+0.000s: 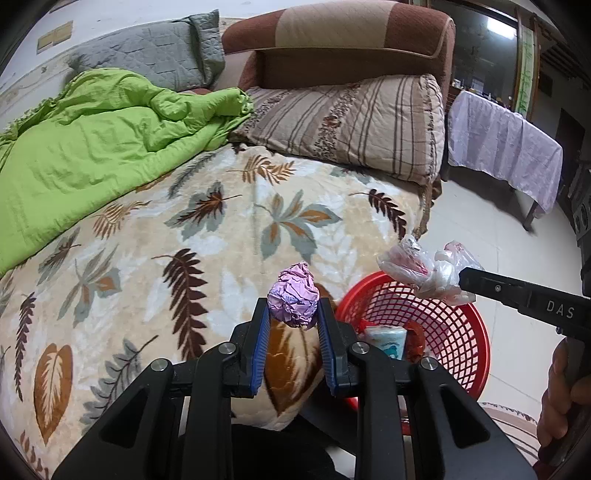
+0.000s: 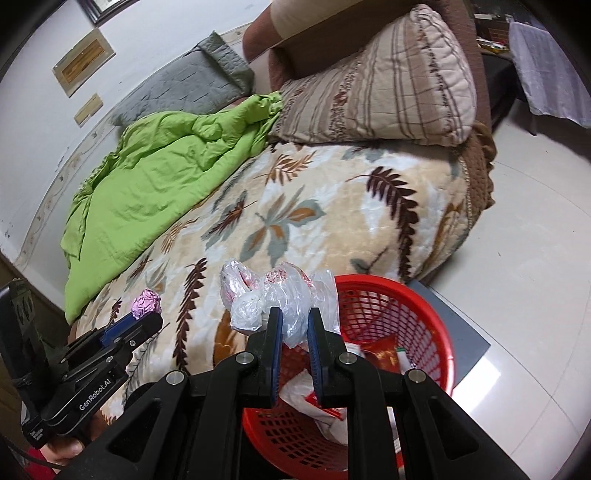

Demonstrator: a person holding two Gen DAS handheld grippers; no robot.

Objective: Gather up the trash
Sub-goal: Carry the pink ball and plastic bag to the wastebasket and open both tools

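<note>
Both grippers loaded up with trash right by the red bin

The left gripper (image 1: 293, 314) is clamped on a crumpled pink paper ball (image 1: 293, 304), held over the leaf-print blanket (image 1: 166, 229) near the bed's front edge. The right gripper (image 2: 295, 321) is pinched shut on a scrunched clear plastic bag (image 2: 273, 299), which hangs just above the near rim of the red mesh basket (image 2: 424, 332). That basket sits on the tiled floor (image 2: 535, 221) tight against the bed's edge and already has some wrappers in it. A green quilt (image 1: 92, 147) is bunched up at the bed's far left side, and a striped pillow (image 1: 351, 122) leans on the brown headboard (image 1: 351, 33).
</note>
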